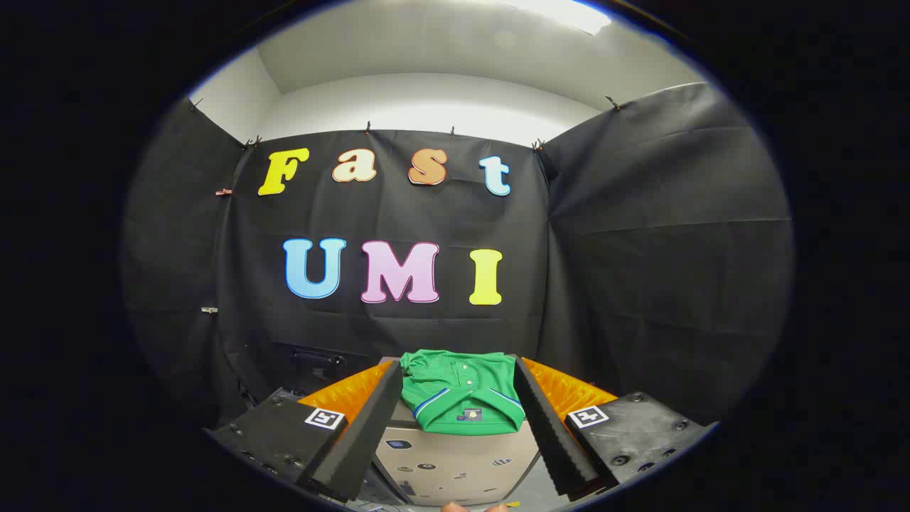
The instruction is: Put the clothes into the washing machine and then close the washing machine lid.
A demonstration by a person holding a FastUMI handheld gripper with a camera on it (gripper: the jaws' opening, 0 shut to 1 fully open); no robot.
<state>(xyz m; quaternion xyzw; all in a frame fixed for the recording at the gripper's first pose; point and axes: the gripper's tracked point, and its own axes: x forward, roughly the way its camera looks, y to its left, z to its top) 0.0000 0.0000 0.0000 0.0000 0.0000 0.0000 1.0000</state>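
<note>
Here the gripper (pixel 458 455) sits at the bottom centre of the frame with its two ridged black fingers (pixel 362 441) spread wide apart, holding nothing. The folded green shirt (pixel 462 395) lies in the lower middle of the frame, seen in the gap between the fingers and beyond their tips; neither finger touches it. The shirt rests on top of a beige box-shaped washing machine (pixel 455 466), draping slightly over its front edge. The machine's front panel, with small dark marks on it, fills the space between the finger bases. Whether the lid is open or closed cannot be told from here. Nothing lies between the fingers and the shirt. Behind the machine, black cloth wall (pixel 640 249) spans the middle of the frame.
</note>
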